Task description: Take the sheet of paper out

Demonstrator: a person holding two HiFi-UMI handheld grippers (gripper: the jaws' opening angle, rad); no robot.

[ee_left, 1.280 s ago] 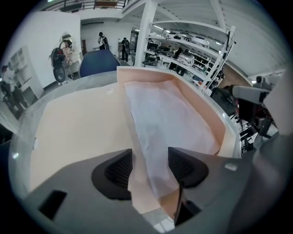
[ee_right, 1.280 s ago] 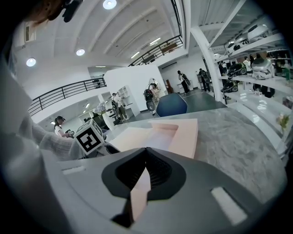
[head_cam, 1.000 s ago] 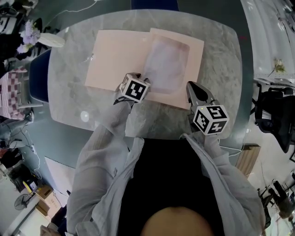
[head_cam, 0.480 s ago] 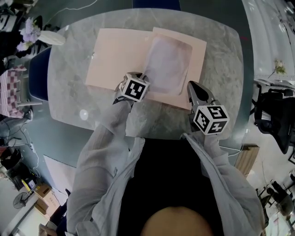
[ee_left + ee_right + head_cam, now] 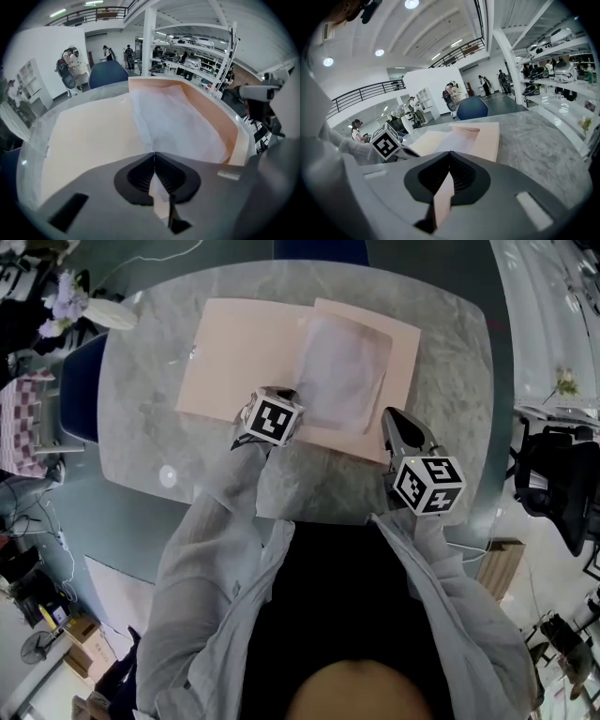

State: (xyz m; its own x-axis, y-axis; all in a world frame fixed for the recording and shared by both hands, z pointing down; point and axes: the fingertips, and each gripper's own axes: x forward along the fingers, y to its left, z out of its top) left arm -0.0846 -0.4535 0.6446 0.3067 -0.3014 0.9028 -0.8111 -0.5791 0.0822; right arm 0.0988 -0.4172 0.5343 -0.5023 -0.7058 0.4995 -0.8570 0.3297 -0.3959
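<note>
An open peach folder (image 5: 239,352) lies on the marble table (image 5: 450,362), with a white translucent sheet of paper (image 5: 337,371) on its right half. My left gripper (image 5: 289,394) points steeply down at the sheet's near left corner. Its jaws have just been closing, and in the left gripper view the left gripper (image 5: 154,153) is shut with the sheet (image 5: 173,126) pinched between the pads. My right gripper (image 5: 389,418) is shut on the folder's near right corner. A peach strip of the folder (image 5: 485,136) runs between the jaws of the right gripper (image 5: 450,155).
A blue chair (image 5: 319,247) stands at the table's far side and another (image 5: 80,395) at its left. A vase of flowers (image 5: 70,306) sits at the far left corner. A black office chair (image 5: 553,493) stands off to the right.
</note>
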